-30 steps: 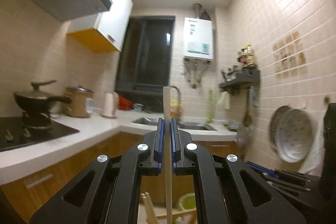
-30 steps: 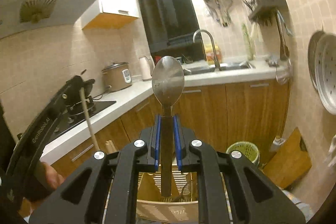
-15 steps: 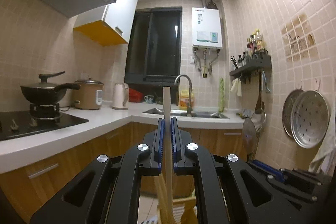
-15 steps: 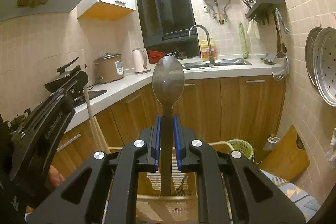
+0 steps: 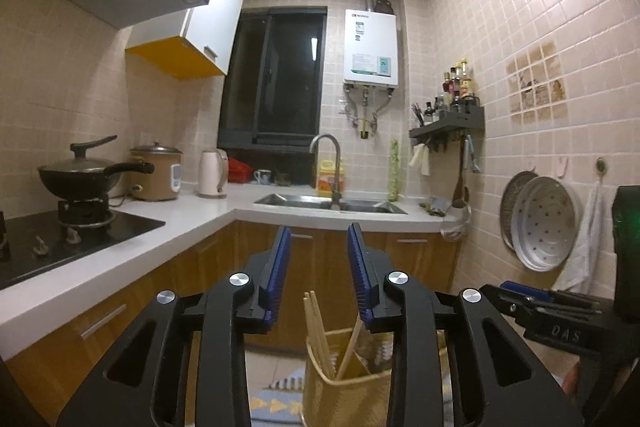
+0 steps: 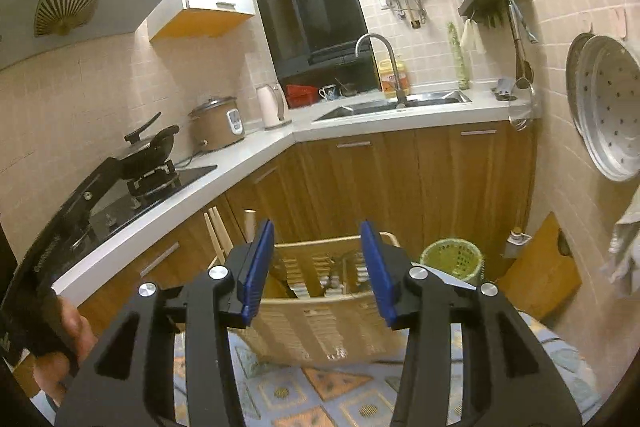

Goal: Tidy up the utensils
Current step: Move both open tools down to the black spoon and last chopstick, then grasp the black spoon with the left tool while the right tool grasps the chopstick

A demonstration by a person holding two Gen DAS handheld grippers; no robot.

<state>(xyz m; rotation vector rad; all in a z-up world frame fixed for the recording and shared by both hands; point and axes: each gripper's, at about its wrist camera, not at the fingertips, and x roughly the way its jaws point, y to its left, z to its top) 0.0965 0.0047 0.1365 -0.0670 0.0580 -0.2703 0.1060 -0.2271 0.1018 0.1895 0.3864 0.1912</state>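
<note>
A tan slatted utensil holder [image 5: 344, 383] [image 6: 320, 311] stands on a patterned cloth just below both grippers. Several wooden chopsticks [image 5: 318, 331] [image 6: 218, 235] stand upright in its left part. Dark utensil shapes [image 6: 332, 275] lie in the other part; the spoon is not clearly visible. My left gripper [image 5: 316, 247] is open and empty above the chopstick side. My right gripper [image 6: 318, 239] is open and empty above the other side. The right gripper's body [image 5: 560, 319] shows at the left wrist view's right edge.
A patterned cloth [image 6: 312, 391] covers the surface under the holder. Beyond are wooden cabinets [image 6: 400, 179], a white counter with sink [image 5: 332, 203], a stove with a black pan [image 5: 80, 175], a green bin [image 6: 452, 259] and steamer trays on the right wall [image 5: 540, 223].
Both grippers have opened. The chopstick that the left held and the spoon that the right held have dropped into the holder. Both grippers have lowered toward the holder.
</note>
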